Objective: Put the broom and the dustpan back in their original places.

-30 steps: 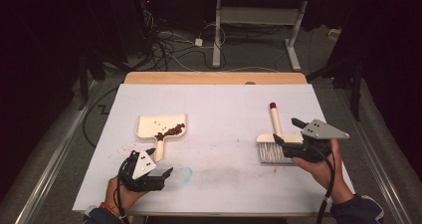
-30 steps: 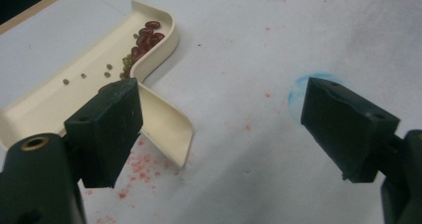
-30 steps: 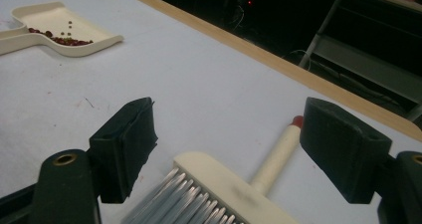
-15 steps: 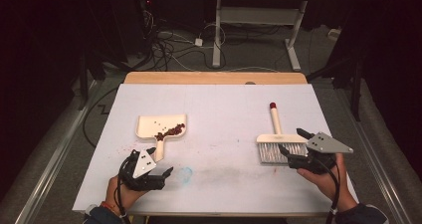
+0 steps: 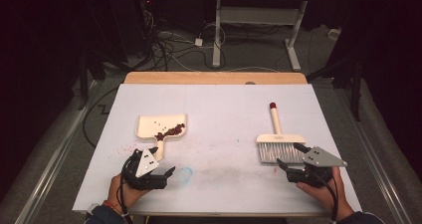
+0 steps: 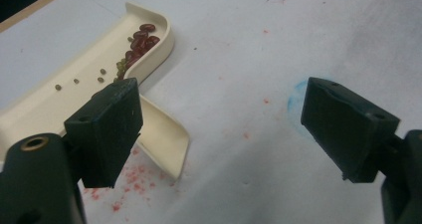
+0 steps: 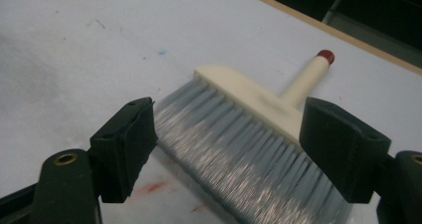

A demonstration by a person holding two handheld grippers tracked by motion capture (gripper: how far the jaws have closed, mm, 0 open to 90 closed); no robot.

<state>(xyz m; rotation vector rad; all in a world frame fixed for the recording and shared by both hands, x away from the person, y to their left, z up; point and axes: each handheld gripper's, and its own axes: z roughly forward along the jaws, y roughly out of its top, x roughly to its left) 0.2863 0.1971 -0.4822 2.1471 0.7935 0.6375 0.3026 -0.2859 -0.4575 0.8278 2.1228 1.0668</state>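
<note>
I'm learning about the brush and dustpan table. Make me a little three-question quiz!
1. True or false: the beans lie in the dustpan.
2. Which is the brush doing? A) lying flat on the table, bristles toward the person B) standing upright C) held in the left gripper
3. Fill in: the right gripper has its fingers ____ on either side of the bristles.

Key: 1 true; 2 A; 3 open.
</note>
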